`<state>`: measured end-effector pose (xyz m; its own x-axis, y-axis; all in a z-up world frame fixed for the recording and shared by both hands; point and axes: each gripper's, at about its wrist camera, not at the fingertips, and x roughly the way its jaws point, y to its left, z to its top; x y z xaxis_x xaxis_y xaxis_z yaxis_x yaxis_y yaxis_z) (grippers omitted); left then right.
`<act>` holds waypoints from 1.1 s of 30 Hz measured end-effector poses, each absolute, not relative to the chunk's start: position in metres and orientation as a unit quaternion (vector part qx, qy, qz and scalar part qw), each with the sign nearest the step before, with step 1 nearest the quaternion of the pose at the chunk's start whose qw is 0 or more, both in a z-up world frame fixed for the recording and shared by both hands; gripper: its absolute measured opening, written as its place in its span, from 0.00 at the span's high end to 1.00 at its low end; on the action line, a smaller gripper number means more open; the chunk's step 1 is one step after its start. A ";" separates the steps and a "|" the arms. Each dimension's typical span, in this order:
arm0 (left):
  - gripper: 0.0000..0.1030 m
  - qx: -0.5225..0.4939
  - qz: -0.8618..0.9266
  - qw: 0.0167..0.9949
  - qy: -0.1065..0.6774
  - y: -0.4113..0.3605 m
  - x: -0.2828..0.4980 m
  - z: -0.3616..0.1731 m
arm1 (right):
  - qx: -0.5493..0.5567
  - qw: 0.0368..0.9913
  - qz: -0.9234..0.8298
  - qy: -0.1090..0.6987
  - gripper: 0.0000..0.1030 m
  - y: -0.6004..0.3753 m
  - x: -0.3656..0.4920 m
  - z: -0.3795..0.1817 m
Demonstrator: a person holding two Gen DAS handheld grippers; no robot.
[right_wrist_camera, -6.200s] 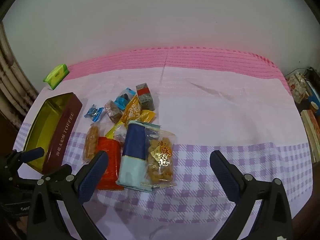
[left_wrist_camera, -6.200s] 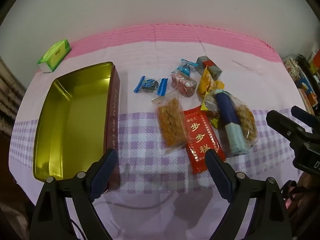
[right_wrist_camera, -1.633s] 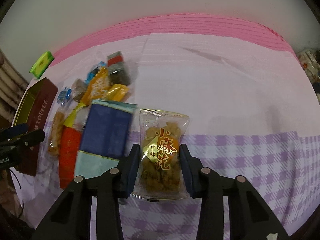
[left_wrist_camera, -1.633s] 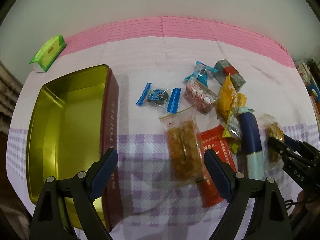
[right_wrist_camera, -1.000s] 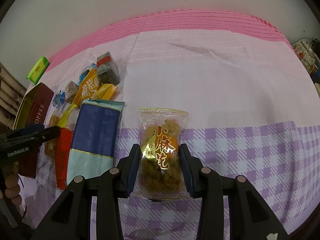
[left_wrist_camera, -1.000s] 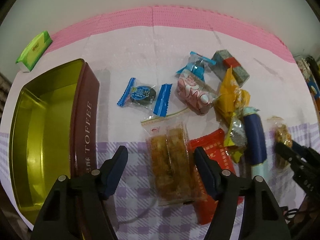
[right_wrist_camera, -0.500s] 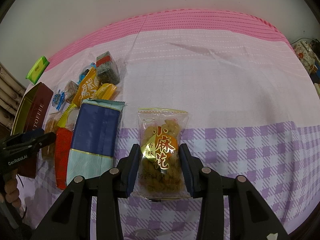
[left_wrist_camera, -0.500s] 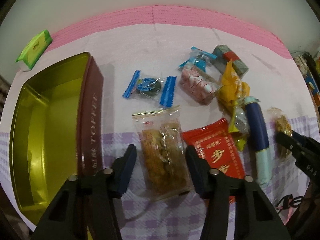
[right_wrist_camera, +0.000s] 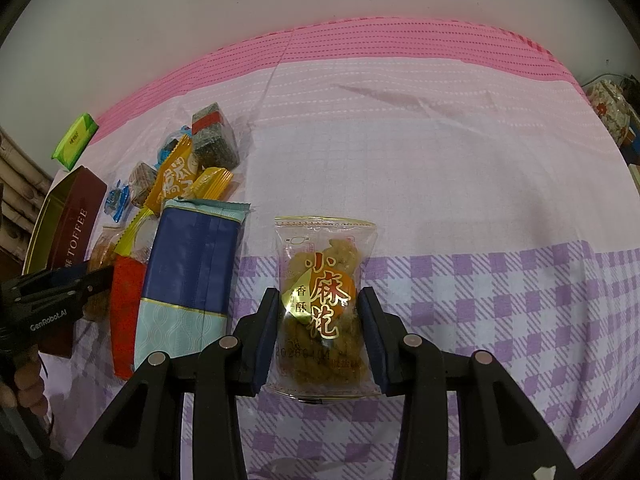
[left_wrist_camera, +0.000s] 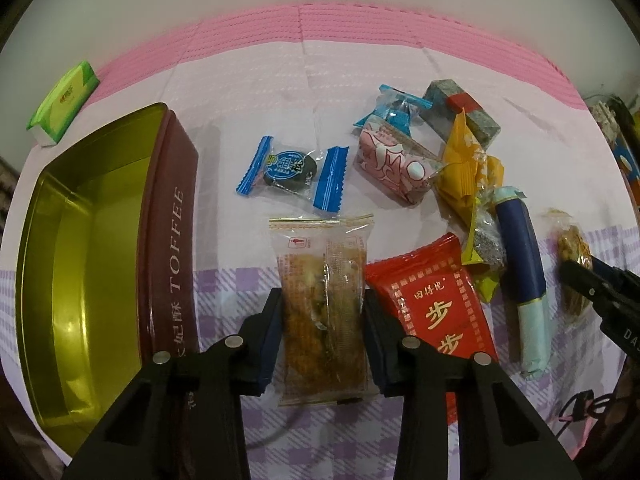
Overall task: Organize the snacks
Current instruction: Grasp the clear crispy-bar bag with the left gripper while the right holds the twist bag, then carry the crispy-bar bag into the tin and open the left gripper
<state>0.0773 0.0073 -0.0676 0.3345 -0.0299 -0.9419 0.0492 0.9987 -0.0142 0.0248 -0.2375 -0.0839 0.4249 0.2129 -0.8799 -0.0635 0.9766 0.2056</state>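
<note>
Left wrist view: the left hand-held gripper (left_wrist_camera: pixel 323 320), jaws just closing, pinches one clear cracker pack (left_wrist_camera: pixel 322 304) on the table (left_wrist_camera: pixel 280 80), beside one open tin (left_wrist_camera: pixel 80 264).

Right wrist view: the right hand-held gripper (right_wrist_camera: pixel 318 320) pinches one fried-twist pack (right_wrist_camera: pixel 324 300), beside one blue pack (right_wrist_camera: pixel 192 264).

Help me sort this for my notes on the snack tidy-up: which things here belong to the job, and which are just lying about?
Part of the job:
- toffee tin, open
- clear pastry packet in the left gripper
- fried twist packet in the right gripper
- red packet
- blue packet
- blue-ended candy

Lying about:
- green tissue pack
- checked tablecloth
</note>
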 end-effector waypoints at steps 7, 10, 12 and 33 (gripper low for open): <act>0.63 0.015 -0.032 0.819 0.573 0.003 0.072 -0.056 | 0.064 0.840 0.079 0.533 0.63 -0.235 0.026 -0.084; 0.63 0.012 -0.038 0.823 0.567 0.004 0.067 -0.044 | 0.058 0.838 0.075 0.537 0.63 -0.233 0.027 -0.084; 0.63 0.009 -0.042 0.827 0.561 0.006 0.064 -0.034 | 0.057 0.836 0.073 0.541 0.63 -0.231 0.028 -0.084; 0.63 0.023 0.056 0.829 0.556 0.144 0.035 -0.015 | -0.009 0.816 0.041 0.577 0.62 -0.213 0.035 -0.083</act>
